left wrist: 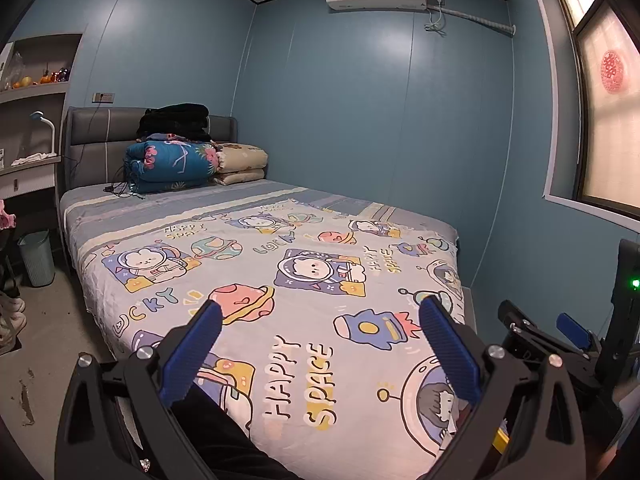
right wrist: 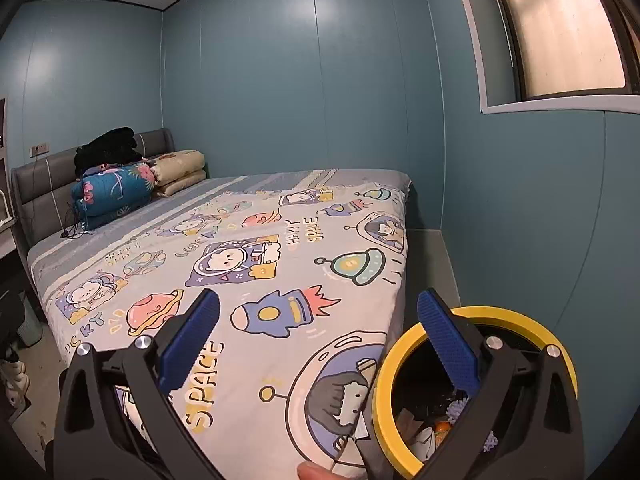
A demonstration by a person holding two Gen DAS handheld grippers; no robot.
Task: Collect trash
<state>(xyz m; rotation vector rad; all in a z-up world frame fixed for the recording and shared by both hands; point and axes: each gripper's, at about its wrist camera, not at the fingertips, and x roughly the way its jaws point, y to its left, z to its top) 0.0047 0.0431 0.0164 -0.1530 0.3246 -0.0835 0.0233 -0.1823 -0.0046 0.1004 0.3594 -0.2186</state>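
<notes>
My left gripper (left wrist: pixel 320 310) is open above the foot of a bed (left wrist: pixel 304 216) with a cartoon space sheet, nothing between its blue pads (left wrist: pixel 196 354). My right gripper (right wrist: pixel 318 300) is open too and holds nothing; it hangs over the bed's right corner. Under its right finger stands a black bin with a yellow rim (right wrist: pixel 394 354), beside the bed. Inside the bin lie white paper (right wrist: pixel 424 438), an orange scrap (right wrist: pixel 442 426) and something purple (right wrist: pixel 456 406). In the left wrist view the right gripper's black frame (left wrist: pixel 532 336) shows at the right edge. I see no loose trash on the sheet.
Folded quilts (left wrist: pixel 172 164) and black clothes (left wrist: pixel 176 120) are stacked at the headboard, with a black cable beside them. A pale green wastebasket (left wrist: pixel 36 258) and shoes (left wrist: pixel 10 314) stand on the floor left of the bed. A dark trouser leg (left wrist: pixel 224 432) and a person's fingertip (right wrist: pixel 312 472) are close below.
</notes>
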